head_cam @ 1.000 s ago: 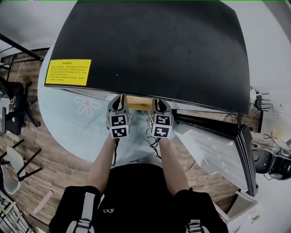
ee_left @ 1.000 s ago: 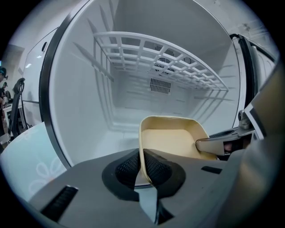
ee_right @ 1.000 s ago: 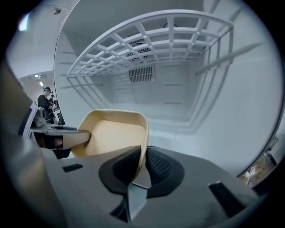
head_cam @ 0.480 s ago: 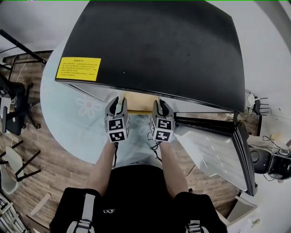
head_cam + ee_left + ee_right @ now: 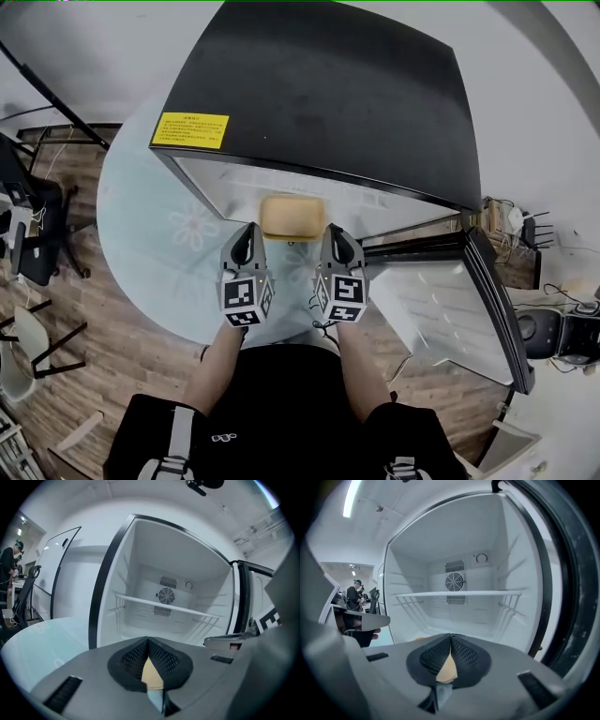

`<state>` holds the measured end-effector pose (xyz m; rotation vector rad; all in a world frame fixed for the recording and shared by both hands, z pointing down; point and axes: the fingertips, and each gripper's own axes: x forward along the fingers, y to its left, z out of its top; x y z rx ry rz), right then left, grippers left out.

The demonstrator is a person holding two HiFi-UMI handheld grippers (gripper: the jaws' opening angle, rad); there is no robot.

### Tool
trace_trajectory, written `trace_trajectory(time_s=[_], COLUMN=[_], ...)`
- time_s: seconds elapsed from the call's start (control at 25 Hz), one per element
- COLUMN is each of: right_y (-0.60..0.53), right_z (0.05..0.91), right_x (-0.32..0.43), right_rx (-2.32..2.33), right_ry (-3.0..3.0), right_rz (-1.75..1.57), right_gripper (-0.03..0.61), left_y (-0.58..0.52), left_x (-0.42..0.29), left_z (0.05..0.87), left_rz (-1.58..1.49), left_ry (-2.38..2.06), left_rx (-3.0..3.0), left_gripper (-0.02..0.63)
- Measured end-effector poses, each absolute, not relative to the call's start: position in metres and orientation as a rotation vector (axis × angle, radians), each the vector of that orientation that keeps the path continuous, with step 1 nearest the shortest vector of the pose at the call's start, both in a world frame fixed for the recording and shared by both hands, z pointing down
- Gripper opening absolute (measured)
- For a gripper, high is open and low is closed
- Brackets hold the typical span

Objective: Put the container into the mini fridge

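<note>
A tan lidded container (image 5: 292, 216) lies on the floor of the open black mini fridge (image 5: 328, 94), just inside its front edge. My left gripper (image 5: 247, 232) and right gripper (image 5: 334, 231) hover side by side in front of it, a little back from it and apart from it. Both are shut with nothing between the jaws. In the left gripper view the left gripper (image 5: 148, 640) points into the white fridge interior (image 5: 173, 573), and a tan sliver of the container (image 5: 151, 674) shows behind the jaws. The right gripper (image 5: 451, 635) also faces the container (image 5: 447, 670).
The fridge door (image 5: 450, 300) stands open to the right. A wire shelf (image 5: 164, 605) crosses the interior at mid height, with a fan on the back wall. The fridge stands on a pale blue round surface (image 5: 159, 234). Chairs (image 5: 28, 234) and wooden floor lie to the left.
Both grippers have drawn back from the fridge and away from the container, which now lies free inside. The left jaws spread open half a second ago and are shut again.
</note>
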<state>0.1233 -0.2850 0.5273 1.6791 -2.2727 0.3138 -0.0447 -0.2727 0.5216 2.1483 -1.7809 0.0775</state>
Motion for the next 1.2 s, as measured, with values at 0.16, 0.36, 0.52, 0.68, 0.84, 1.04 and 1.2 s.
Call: trace_trajectory(time_s=[0.16,0.36,0.52,0.68,0.84,1.04,1.2], right_y=[-0.268,-0.242,-0.224,-0.207,-0.193,-0.182,-0.174], right_z=[0.497,0.469,0.454,0.449,0.45,0.44,0.428], right_x=[0.114,0.097,0.095,0.096,0.107,0.121,0.122], right_rx=[1.664,1.573,1.573,1.567,1.586,1.606,1.6], right_ry=[-2.368,-2.481,-2.526,-2.556,-2.568,-2.58,-2.597], right_rz=[0.277,0.264,0.245,0.241,0.279,0.289,0.229], right_gripper=[0.008,0.006,0.006,0.006,0.005,0.005,0.005], left_y=[-0.246,-0.222,-0.213,-0.197,-0.181,-0.169,-0.161], left_x=[-0.033,-0.03,-0.026,-0.014,0.006,0.028,0.035], left_z=[0.498,0.483,0.46,0.441,0.436,0.426,0.414], left_rz=[0.028,0.013,-0.027,-0.056,-0.063,-0.078,-0.065], left_ry=[-1.762,-1.748,-1.746,-1.733,-1.703,-1.677,-1.715], left_rx=[2.203,2.197,2.224,2.272,2.318,2.371,2.428], left_gripper=[-0.002,-0.002,-0.002,-0.002,-0.002,-0.002,-0.002])
